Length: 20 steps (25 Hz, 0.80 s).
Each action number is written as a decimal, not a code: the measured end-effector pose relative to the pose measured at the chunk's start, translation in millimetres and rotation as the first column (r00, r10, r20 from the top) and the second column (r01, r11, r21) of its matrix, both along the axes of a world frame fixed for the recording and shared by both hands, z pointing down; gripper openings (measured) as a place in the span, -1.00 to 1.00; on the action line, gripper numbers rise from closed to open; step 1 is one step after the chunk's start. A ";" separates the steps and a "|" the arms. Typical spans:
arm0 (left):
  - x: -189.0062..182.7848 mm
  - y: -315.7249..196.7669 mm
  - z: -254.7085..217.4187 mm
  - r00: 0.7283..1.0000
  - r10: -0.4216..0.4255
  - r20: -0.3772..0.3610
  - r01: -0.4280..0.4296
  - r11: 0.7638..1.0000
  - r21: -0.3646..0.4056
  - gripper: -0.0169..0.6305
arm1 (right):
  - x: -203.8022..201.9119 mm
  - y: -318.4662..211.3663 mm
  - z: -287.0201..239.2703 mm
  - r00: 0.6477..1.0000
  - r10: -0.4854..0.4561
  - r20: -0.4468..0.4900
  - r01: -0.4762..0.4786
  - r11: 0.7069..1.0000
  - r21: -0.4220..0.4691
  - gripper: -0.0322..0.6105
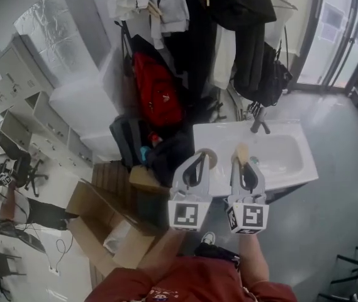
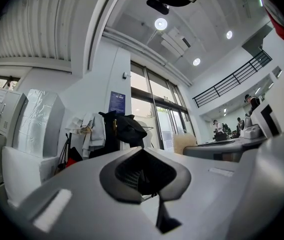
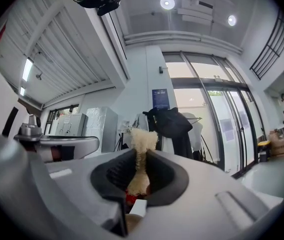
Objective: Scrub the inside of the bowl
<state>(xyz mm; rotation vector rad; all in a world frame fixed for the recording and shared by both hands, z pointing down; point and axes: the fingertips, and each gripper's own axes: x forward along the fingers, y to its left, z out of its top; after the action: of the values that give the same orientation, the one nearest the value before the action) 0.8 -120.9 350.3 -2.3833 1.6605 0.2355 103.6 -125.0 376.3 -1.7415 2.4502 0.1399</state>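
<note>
In the head view my two grippers are held side by side in front of a white sink (image 1: 292, 172). The left gripper (image 1: 199, 158) is shut; in the left gripper view its pads (image 2: 132, 171) meet with nothing showing between them. A small round tan bowl-like thing (image 1: 210, 158) shows just past its tips, over the sink's left rim; I cannot tell whether they touch. The right gripper (image 1: 244, 161) is shut on a beige scrubber (image 1: 243, 151). In the right gripper view the scrubber (image 3: 142, 143) stands up from between the pads (image 3: 109, 176).
A dark faucet (image 1: 259, 122) stands at the back of the sink. Left of it are a red backpack (image 1: 158, 93), black bags (image 1: 166, 156) and an open cardboard box (image 1: 106, 231). Coats (image 1: 241, 17) hang above. Glass doors (image 1: 339, 30) are at the right.
</note>
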 end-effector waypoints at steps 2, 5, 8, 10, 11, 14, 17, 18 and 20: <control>11.6 -14.3 -1.6 1.000 0.001 0.003 -0.001 1.000 0.004 -0.93 | 11.6 -13.9 -0.4 1.000 0.000 0.006 0.000 1.000 0.002 -0.75; 28.4 -31.6 -1.6 1.000 0.006 0.020 -0.007 1.000 0.014 -0.93 | 26.5 -31.3 2.0 1.000 -0.002 0.011 0.002 1.000 -0.004 -0.75; 38.3 -46.6 3.9 0.999 0.010 0.039 -0.011 1.000 0.000 -0.93 | 33.0 -46.9 4.4 1.000 -0.006 0.025 0.006 1.000 -0.014 -0.75; 38.5 -54.9 9.2 0.999 0.005 0.035 -0.004 1.000 -0.017 -0.93 | 31.5 -54.4 5.7 1.000 -0.014 0.024 0.015 1.000 -0.015 -0.75; 37.4 -58.6 11.4 0.999 0.001 0.033 0.000 1.000 -0.023 -0.93 | 30.7 -57.8 6.7 1.000 -0.017 0.023 0.017 1.000 -0.015 -0.75; 31.5 -69.2 14.2 0.999 -0.010 0.038 0.011 0.999 -0.033 -0.93 | 28.1 -69.3 10.4 0.999 -0.019 0.032 0.019 1.000 -0.023 -0.75; 23.3 -83.9 14.0 0.999 -0.011 0.036 0.012 1.000 -0.028 -0.93 | 20.2 -84.3 13.3 0.999 -0.021 0.031 0.021 0.999 -0.025 -0.75; 19.9 -89.4 15.2 0.999 -0.010 0.034 0.011 1.000 -0.028 -0.93 | 16.4 -89.4 14.3 0.999 -0.021 0.027 0.021 1.000 -0.022 -0.75; 12.6 -99.8 17.8 0.999 -0.008 0.031 0.009 1.000 -0.029 -0.93 | 8.1 -99.2 15.7 1.000 -0.021 0.019 0.021 1.000 -0.021 -0.75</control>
<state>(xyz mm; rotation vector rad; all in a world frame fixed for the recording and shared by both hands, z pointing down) 13.4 -220.7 368.1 -2.3879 1.6708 0.1740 111.7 -224.2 392.0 -1.7170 2.4642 0.0952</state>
